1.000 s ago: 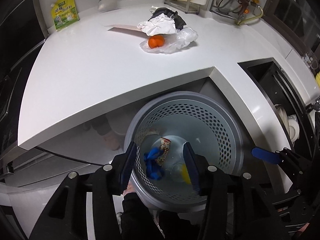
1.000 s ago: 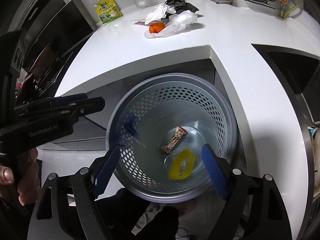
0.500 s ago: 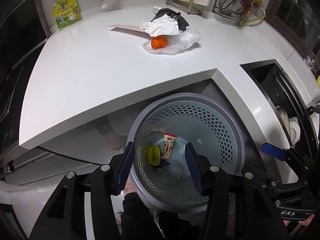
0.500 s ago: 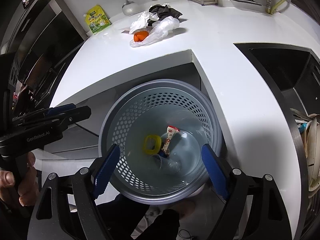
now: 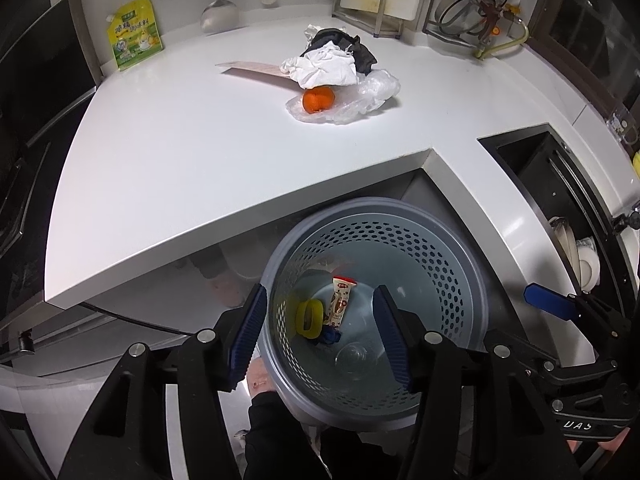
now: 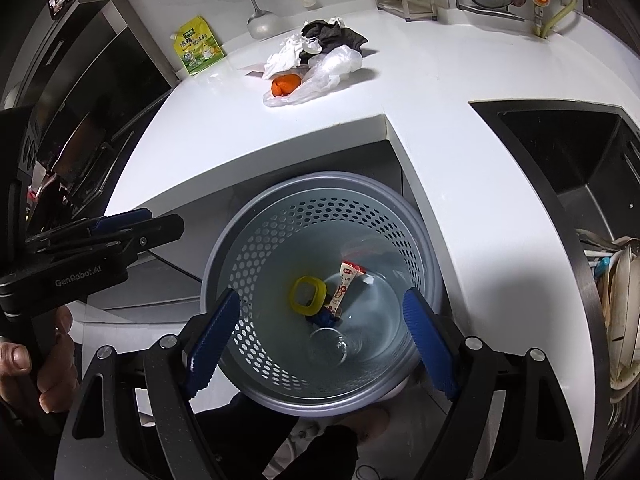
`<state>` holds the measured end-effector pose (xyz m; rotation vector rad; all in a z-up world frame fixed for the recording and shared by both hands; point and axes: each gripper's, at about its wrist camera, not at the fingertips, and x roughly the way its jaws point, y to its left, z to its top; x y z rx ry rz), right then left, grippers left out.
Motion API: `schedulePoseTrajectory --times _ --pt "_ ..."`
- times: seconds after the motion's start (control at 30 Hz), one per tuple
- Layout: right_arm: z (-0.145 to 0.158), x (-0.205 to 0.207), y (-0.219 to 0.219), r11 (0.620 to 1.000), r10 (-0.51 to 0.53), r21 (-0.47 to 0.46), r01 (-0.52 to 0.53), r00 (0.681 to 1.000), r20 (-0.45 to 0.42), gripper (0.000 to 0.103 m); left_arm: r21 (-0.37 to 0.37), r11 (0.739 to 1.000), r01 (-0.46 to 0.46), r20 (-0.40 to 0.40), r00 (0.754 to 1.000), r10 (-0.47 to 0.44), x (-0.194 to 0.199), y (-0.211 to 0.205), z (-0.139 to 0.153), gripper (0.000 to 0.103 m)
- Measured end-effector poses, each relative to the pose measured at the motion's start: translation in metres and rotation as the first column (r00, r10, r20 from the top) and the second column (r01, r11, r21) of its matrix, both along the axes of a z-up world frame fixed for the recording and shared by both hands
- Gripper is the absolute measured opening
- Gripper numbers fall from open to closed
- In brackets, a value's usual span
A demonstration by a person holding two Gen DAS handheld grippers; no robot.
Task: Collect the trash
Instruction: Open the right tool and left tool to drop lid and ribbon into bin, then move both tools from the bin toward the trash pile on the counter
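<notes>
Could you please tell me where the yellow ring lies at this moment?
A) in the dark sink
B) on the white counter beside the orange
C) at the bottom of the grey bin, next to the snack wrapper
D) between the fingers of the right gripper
C: the yellow ring rests on the floor of the bin, right beside the snack wrapper.

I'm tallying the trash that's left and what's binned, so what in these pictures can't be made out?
- Pile on the counter, both views: a white cloth and a dark cloth cover whatever lies beneath; the orange item is half hidden.
- Bin: the blue item is mostly hidden under the yellow ring and wrapper.
- Wrapper print: too small.
</notes>
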<state>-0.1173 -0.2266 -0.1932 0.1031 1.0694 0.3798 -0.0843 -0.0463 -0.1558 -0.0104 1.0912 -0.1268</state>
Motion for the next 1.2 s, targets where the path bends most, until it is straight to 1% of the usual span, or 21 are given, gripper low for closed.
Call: schedulePoseTrajectory --times 0.13,0.23,0.37,0.5,0.57,0.7,0.77,1.0,1.2 --pt "0.004 0.003 0.001 1.000 -0.001 -0.001 0.001 1.000 0.009 0.080 -0.003 1.000 -0.003 0.013 1.000 0.003 0.002 0.003 0.004 0.060" --pt "0.006 0.005 0.003 1.000 -0.006 -0.001 0.006 1.000 0.015 0.080 -0.005 1.000 -0.007 0.019 1.000 0.007 0.005 0.005 0.007 0.060" --pt "0.009 0.010 0.006 1.000 -0.014 -0.002 0.015 1.000 0.021 0.080 -0.004 1.000 -0.011 0.031 0.999 0.011 0.010 0.010 0.011 0.067" --pt "0.013 0.016 0.010 1.000 -0.026 0.001 0.026 0.999 0.030 0.080 -0.002 1.000 -0.013 0.046 0.999 0.013 0.016 0.018 0.017 0.068" --pt "0.016 0.019 0.013 0.999 -0.033 0.004 0.033 0.999 0.038 0.080 0.001 1.000 -0.015 0.054 0.998 0.015 0.020 0.021 0.020 0.072" --pt "0.023 0.027 0.019 0.999 -0.045 0.001 0.045 0.997 0.057 0.080 0.005 1.000 -0.030 0.068 0.997 0.030 0.029 0.033 0.025 0.075" --pt "0.026 0.033 0.022 0.999 -0.053 0.005 0.052 0.997 0.064 0.080 0.002 0.999 -0.043 0.074 0.996 0.043 0.035 0.040 0.028 0.079" --pt "0.041 0.056 0.035 0.997 -0.071 0.002 0.071 0.992 0.106 0.080 -0.011 0.997 -0.074 0.094 0.993 0.075 0.056 0.065 0.036 0.084" --pt "0.054 0.082 0.049 0.997 -0.071 -0.022 0.075 0.987 0.145 0.080 0.000 0.996 -0.085 0.137 0.987 0.084 0.075 0.079 0.048 0.091"
